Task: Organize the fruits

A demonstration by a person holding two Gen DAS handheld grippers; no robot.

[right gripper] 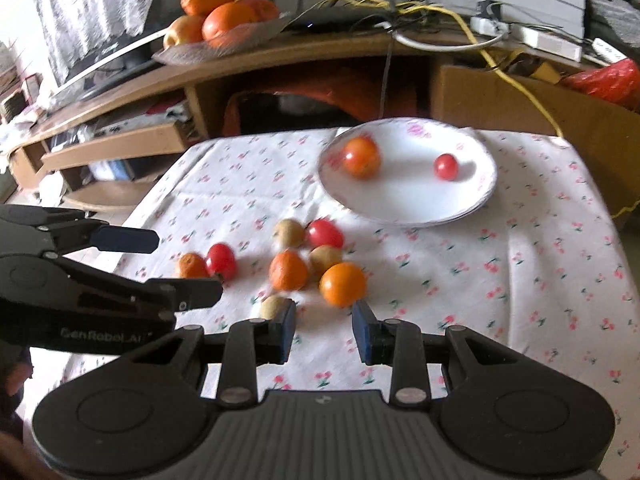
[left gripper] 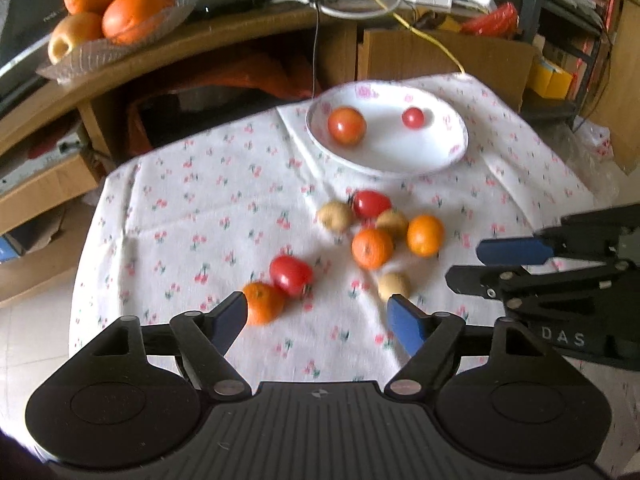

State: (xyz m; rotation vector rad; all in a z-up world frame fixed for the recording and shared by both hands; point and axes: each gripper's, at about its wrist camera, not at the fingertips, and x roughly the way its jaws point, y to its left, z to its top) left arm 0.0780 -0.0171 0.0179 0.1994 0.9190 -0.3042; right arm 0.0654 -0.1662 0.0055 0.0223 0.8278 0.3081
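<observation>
A small table covered by a white cloth with a cherry print (left gripper: 208, 200) carries the work items. A white plate with a pink floral rim (left gripper: 452, 152) sits at the far side of the cloth and holds two items, well apart: a larger orange-red tomato (left gripper: 346, 125) on its left and a small red cherry tomato (left gripper: 413, 117) on its right.

The remaining fruit lies loose on the cloth, nearer than the plate. A tight cluster at the centre comprises a red tomato (left gripper: 371, 203), two pale yellow-brown fruits (left gripper: 335, 216) (left gripper: 392, 222) and two small oranges (left gripper: 372, 248) (left gripper: 425, 235). A third pale fruit (left gripper: 394, 285) lies just nearer, apart from the cluster. To the left, a second red tomato (left gripper: 291, 275) touches a third small orange (left gripper: 262, 303).

The left gripper (left gripper: 318, 316) is spread wide with nothing between its blue pads (the left pad overlaps the third orange in view; contact cannot be confirmed). The right gripper (right gripper: 324, 330) stands narrow, its jaws set close with only bare cloth showing in the gap, just nearer than the cluster. Each gripper appears side-on at the edge of the other camera's view.

Behind the table, a wooden shelf (left gripper: 224, 36) supports a glass dish of oranges and an apple (left gripper: 116, 16), plus cables and a yellow cord (left gripper: 436, 44).
</observation>
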